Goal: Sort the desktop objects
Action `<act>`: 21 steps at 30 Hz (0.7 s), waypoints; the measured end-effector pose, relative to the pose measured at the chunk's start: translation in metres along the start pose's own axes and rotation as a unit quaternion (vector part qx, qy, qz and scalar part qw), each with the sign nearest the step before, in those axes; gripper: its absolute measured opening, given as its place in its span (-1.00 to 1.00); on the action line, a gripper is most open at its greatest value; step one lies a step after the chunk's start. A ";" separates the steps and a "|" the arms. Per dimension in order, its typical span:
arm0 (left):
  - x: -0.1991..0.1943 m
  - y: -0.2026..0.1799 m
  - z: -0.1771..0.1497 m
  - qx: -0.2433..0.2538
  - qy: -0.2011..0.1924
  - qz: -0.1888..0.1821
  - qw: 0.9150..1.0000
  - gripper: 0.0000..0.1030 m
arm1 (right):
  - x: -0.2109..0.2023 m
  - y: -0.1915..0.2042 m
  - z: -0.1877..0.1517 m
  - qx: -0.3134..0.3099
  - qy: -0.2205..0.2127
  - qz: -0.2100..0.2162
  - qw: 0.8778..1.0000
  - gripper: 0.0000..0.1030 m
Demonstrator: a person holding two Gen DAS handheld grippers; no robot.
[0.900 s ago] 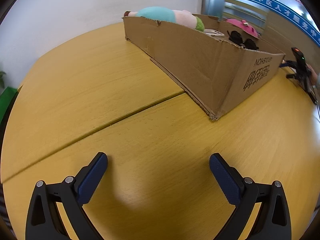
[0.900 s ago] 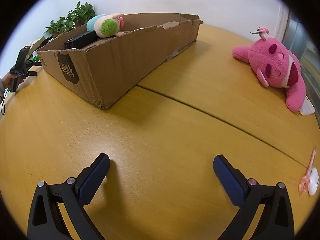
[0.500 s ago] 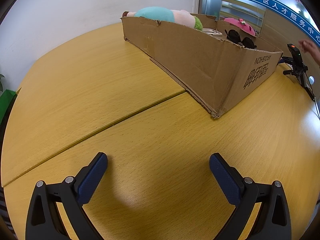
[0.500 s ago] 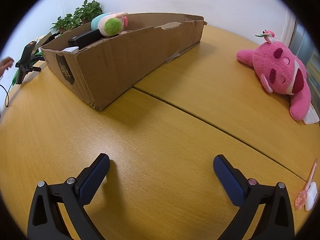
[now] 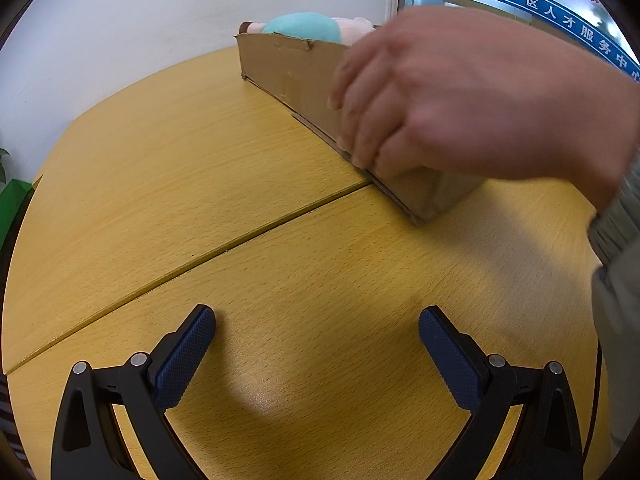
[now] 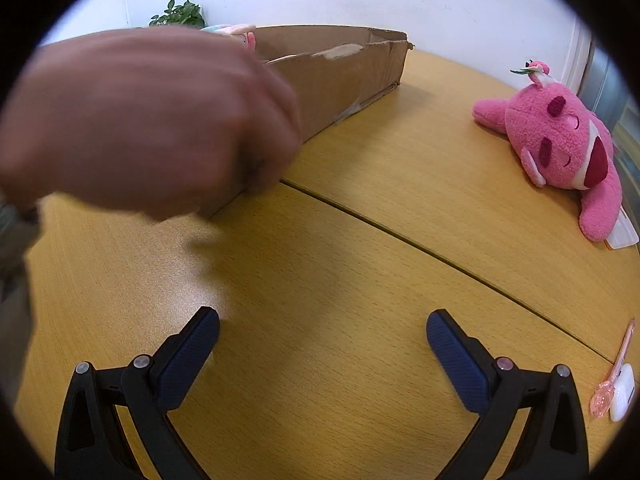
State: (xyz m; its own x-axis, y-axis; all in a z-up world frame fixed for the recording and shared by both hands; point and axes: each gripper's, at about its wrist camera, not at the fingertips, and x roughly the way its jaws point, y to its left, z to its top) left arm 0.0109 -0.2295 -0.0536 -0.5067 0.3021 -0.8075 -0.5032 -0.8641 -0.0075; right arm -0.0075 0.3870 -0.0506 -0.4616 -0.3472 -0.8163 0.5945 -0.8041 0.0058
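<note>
A long cardboard box (image 6: pixel 340 76) lies on the yellow wooden table (image 6: pixel 320 248), running from the middle of the right wrist view toward one o'clock; in the left wrist view it runs from about eleven o'clock down to the centre. A plush toy with a teal back (image 5: pixel 304 26) shows above the box's far wall, so it seems to sit inside, though the box floor is hidden. A bare hand (image 5: pixel 460 96) is in front of the near end of the box; motion blur makes it hard to say whether it touches the cardboard. A grey sleeve (image 5: pixel 616 216) follows it at three o'clock.

Outside the box, a pink plush toy (image 6: pixel 560 144) lies on the table at two o'clock in the right wrist view, well apart from the box. A small white case (image 6: pixel 622 392) and a pink translucent spoon-like thing (image 6: pixel 608 380) lie just beside each other at four o'clock. A potted plant (image 6: pixel 180 14) stands at eleven o'clock behind the box.

The left gripper (image 5: pixel 316 344) and right gripper (image 6: pixel 322 344) both have their blue-padded fingers spread wide over bare tabletop, with nothing between them.
</note>
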 end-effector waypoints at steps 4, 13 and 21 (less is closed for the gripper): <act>0.000 0.000 0.000 0.000 0.000 0.000 1.000 1.00 | -0.001 -0.001 0.000 0.000 0.000 0.000 1.000 1.00; 0.000 0.000 0.000 0.000 0.000 0.001 1.000 1.00 | -0.003 -0.002 0.000 -0.001 -0.001 0.000 1.000 1.00; 0.001 -0.001 0.000 0.000 -0.001 0.001 1.000 1.00 | -0.003 -0.001 0.001 -0.001 -0.001 0.000 1.000 1.00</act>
State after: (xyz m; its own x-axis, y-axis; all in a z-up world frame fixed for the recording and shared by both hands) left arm 0.0107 -0.2285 -0.0539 -0.5083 0.3012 -0.8068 -0.5018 -0.8649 -0.0067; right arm -0.0076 0.3882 -0.0480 -0.4631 -0.3483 -0.8150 0.5961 -0.8029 0.0045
